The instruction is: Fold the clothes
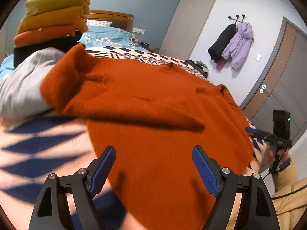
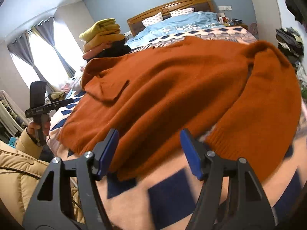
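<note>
A rust-orange sweater point(image 1: 149, 99) lies spread on the bed, also in the right wrist view point(image 2: 172, 80). One sleeve point(image 2: 107, 90) is folded across its body. The other sleeve point(image 2: 259, 115) trails down the right side. My left gripper point(image 1: 154, 150) is open above the sweater's lower part, nothing between its blue pads. My right gripper point(image 2: 149, 133) is open over the hem, pads clear of the cloth. Each gripper shows in the other's view, at the sweater's edge: the right gripper point(image 1: 251, 130), the left gripper point(image 2: 69, 101).
A stack of folded clothes point(image 1: 53, 19), yellow, mustard, orange and black, stands on the bed beyond the sweater, beside a grey garment point(image 1: 23, 84). The patterned blanket point(image 2: 163, 191) covers the bed. Coats point(image 1: 236, 44) hang by a door. A loose clothes pile point(image 2: 289, 40) sits at right.
</note>
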Demonstrator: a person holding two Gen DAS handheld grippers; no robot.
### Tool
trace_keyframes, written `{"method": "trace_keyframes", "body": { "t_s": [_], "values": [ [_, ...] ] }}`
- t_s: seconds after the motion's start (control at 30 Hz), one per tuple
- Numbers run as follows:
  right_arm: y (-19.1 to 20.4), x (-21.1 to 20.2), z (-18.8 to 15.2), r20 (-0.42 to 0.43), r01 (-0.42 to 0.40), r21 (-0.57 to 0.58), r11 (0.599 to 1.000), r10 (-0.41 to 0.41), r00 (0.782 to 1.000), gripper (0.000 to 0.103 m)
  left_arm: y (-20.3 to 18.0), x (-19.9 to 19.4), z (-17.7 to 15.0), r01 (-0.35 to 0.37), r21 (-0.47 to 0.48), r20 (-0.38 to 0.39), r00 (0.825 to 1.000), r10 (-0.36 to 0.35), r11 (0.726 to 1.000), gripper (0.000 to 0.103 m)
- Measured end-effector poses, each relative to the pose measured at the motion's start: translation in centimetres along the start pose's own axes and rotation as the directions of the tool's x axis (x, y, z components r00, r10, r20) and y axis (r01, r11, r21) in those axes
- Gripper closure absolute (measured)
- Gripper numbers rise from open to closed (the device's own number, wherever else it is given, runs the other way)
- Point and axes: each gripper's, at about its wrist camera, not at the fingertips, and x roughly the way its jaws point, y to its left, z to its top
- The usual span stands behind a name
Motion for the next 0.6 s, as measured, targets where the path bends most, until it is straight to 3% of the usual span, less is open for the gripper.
{"method": "trace_keyframes", "body": {
  "t_s": [0.17, 0.3, 0.37, 0.53, 0.6],
  "values": [
    [0.2, 1.1, -2.0, -0.015, 0.029, 0.061, 0.998, -0.028, 0.999, 0.035, 0.6, -1.1, -3.1, 0.059, -0.081, -0.009, 0.998, -0.06, 0.995, 0.016],
    [0.1, 1.2, -2.6, 0.028, 0.018, 0.105, 0.994, -0.021, 0.999, 0.036, 0.6, -0.4, -4.8, 0.091, -0.117, -0.038, 0.995, -0.096, 0.989, 0.016],
    [0.0, 1.3, -2.6, 0.041, -0.015, 0.134, 0.991, 0.01, 0.999, 0.041, 0.1, -0.5, -5.2, 0.103, -0.113, -0.018, 0.994, -0.105, 0.988, 0.012],
    [0.2, 2.5, -2.4, 0.082, -0.069, 0.186, 0.98, 0.055, 0.995, 0.047, -1.2, 0.3, -5.4, 0.217, -0.133, -0.022, 0.975, -0.222, 0.967, 0.007],
    [0.5, 2.9, -2.3, 0.081, -0.093, 0.183, 0.979, 0.079, 0.994, 0.057, -2.2, 0.8, -5.5, 0.229, -0.104, -0.022, 0.972, -0.233, 0.968, 0.007]
  ]
}}
